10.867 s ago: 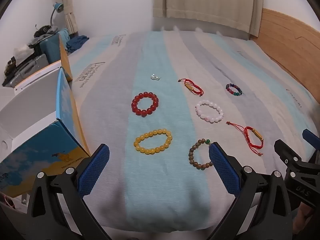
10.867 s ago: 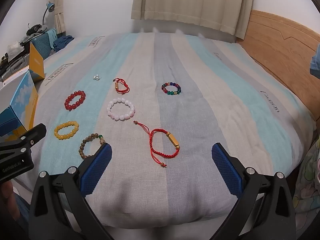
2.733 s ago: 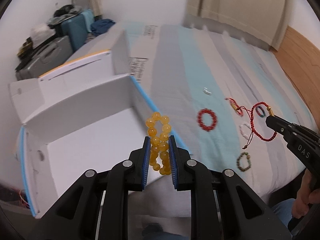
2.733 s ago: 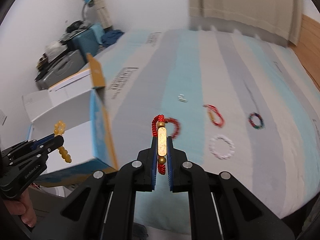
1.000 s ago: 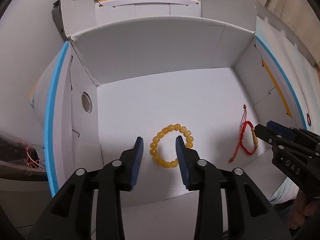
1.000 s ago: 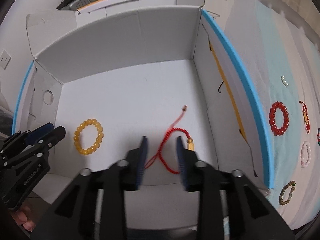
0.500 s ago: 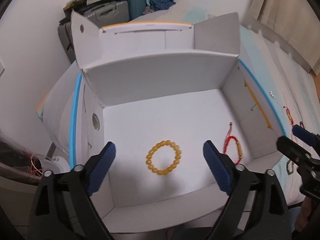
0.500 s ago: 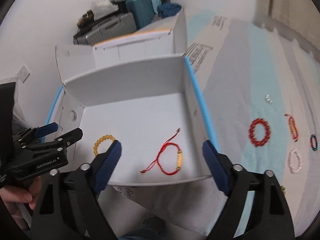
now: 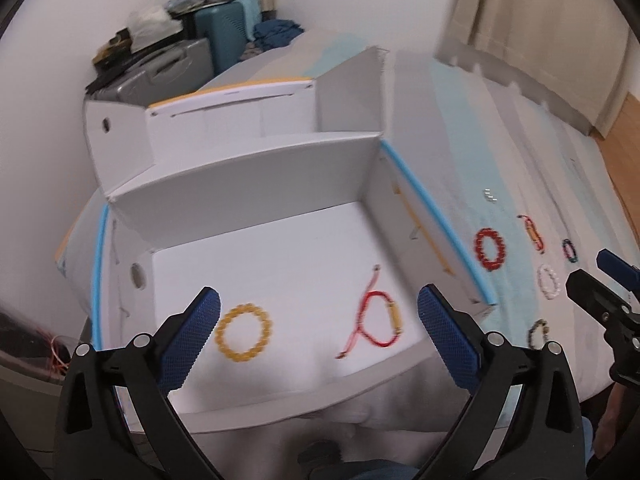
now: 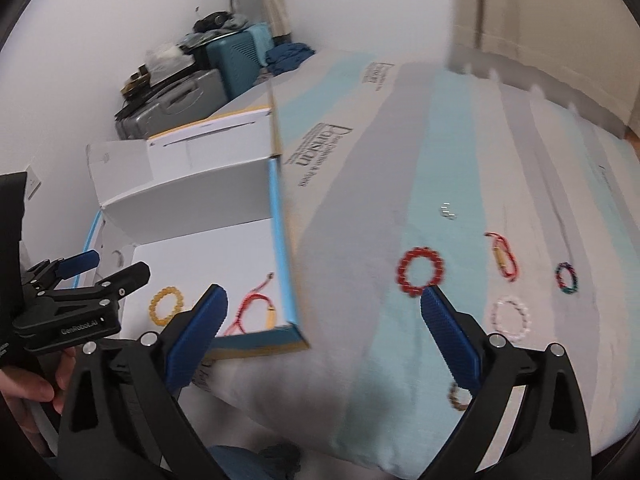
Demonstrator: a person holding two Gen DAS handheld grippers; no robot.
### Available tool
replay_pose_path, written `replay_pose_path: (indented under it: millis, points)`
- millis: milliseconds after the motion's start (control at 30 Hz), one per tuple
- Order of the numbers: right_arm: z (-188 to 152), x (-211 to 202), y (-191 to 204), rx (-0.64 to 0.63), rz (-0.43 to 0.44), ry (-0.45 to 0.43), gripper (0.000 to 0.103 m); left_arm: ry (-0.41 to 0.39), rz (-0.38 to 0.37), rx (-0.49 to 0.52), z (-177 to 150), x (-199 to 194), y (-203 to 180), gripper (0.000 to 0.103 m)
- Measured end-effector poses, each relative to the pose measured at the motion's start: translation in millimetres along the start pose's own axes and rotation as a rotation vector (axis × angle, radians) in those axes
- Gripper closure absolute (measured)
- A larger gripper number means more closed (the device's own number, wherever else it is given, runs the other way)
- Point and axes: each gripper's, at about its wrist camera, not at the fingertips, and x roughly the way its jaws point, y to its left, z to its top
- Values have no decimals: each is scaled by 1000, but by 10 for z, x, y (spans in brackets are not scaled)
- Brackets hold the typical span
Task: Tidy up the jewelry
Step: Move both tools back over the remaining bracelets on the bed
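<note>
Jewelry lies in two places before you: some in the box, the rest on the bed. Your bed (image 10: 460,160), with its striped grey and pale blue cover, fills the right side of both views. The white cardboard box (image 9: 256,184) with blue edges sits at the bed's left side, its flaps open.

Your left tool (image 9: 318,318) hangs above the box floor with its blue pads spread wide and nothing between them; its jaws have just been opening. Your right tool (image 10: 324,318) is over the box's near corner and the edge of the bed, likewise spread wide and empty, its jaws also just opened.

Inside the box, the yellow bead bracelet (image 9: 243,333) lies flat on the white floor, toward the left. The red cord bracelet (image 9: 378,326) with its gold tube lies to the right of it, apart from it, near the box's right wall.

On the bed cover, well apart from the box, you have the red bead bracelet (image 10: 421,271), a second red cord bracelet (image 10: 503,257), the white bead bracelet (image 10: 511,318), the dark multicoloured bracelet (image 10: 567,279) and the brown bead bracelet (image 9: 539,332), partly hidden behind your right tool in its own view. A tiny pale piece (image 10: 448,211) lies farther up the cover; it is too small to tell what it is.
</note>
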Motion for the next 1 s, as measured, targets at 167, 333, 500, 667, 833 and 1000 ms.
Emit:
replay_pose_path:
  millis: [167,333,500,667,833,1000]
  points:
    - [-41,-166,-410,40,-57,-14,8,-24,-36,52,49,-73,-406,6]
    - [-63,-275,-844,76,-105,-15,8,-35,-76,106,98,-60,-879,6]
    - [-12,-283,-1247,104,-156,0,8,-22,-99,143,137,83,-1326,6]
    - [13,-214,-1689,139,-194,16,8,-6,-130,186,179,299,-1777,6]
    - [-11,-39,-2138,183,-225,42,8,5,-156,214,219,542,-2117,6]
    - [-19,200,-2585,222,-256,87,8,26,-169,221,244,871,-2385,6]
